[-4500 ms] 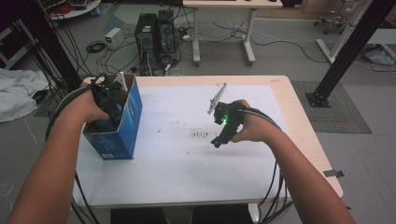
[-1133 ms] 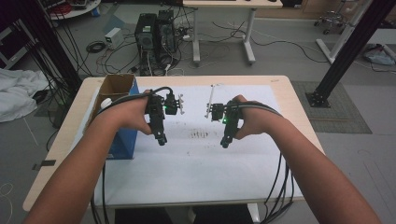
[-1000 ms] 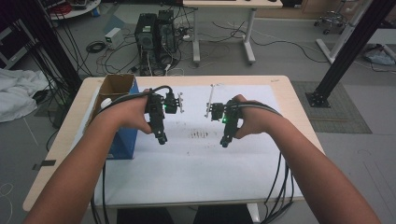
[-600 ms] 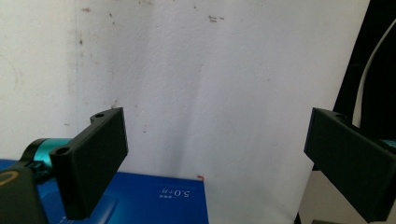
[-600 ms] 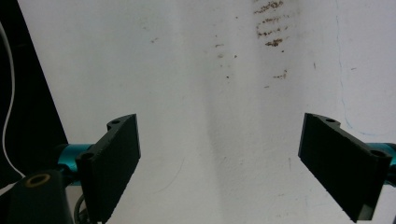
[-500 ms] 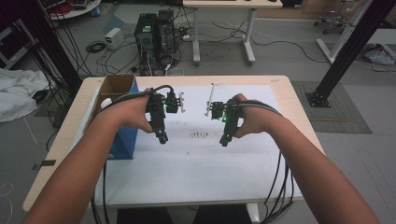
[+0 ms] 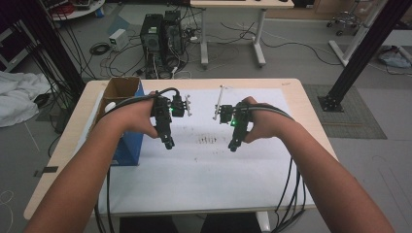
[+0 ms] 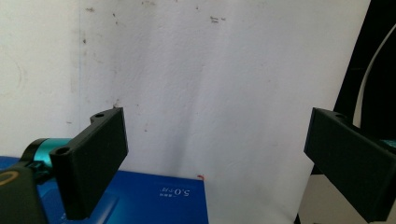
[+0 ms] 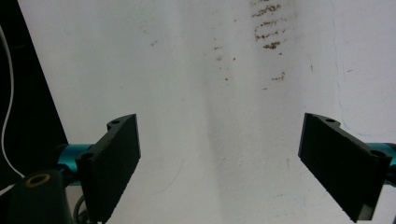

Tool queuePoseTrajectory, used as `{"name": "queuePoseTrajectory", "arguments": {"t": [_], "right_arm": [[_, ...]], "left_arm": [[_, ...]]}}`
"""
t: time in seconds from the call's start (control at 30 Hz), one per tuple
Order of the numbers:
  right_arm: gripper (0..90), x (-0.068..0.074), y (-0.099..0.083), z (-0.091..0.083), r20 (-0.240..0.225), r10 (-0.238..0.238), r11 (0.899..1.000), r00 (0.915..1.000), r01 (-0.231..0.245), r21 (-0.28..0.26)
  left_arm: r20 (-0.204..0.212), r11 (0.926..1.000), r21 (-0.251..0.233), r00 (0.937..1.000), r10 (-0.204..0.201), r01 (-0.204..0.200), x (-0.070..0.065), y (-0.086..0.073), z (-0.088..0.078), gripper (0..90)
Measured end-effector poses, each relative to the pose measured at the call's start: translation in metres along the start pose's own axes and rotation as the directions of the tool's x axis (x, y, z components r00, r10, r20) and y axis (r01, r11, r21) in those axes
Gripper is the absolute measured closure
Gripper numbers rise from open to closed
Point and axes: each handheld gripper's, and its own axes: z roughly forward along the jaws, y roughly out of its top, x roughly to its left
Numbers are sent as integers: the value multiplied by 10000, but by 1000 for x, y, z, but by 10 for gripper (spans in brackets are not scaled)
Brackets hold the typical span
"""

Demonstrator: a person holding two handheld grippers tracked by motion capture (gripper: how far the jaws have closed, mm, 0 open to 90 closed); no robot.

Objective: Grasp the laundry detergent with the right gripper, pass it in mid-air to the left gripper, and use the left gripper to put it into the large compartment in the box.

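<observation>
We held the left gripper [image 7: 168, 144] low over the white sheet [image 7: 204, 170] on the desk [image 7: 296, 97], its jaws spread wide with nothing between them; in the left gripper view [image 8: 219, 163] only the stained paper showed in the gap. Our right gripper [image 7: 233, 145] hung near it, level with it, jaws also wide and empty over the sheet, as the right gripper view [image 9: 219, 163] showed. Both grippers pointed back toward us and down. Just beside our left hand [image 7: 138, 116] stood the blue box [image 7: 127, 145], upright at the left edge of the sheet, open end up, its long axis running away from us along the desk. Beyond the right gripper, a thin pale rod [image 7: 220, 99] lay on the sheet, pointing away from us. Dark smudges [image 7: 208, 140] marked the paper between the grippers.
</observation>
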Motion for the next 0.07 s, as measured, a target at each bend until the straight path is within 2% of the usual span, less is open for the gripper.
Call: {"name": "queuePoseTrajectory", "arguments": {"t": [0.07], "right_arm": [[120,1,0,0,14,-45,10000,10000,45,-36]], "left_arm": [[17,10000,-14,10000,20,-20,0,0,0,62]]}}
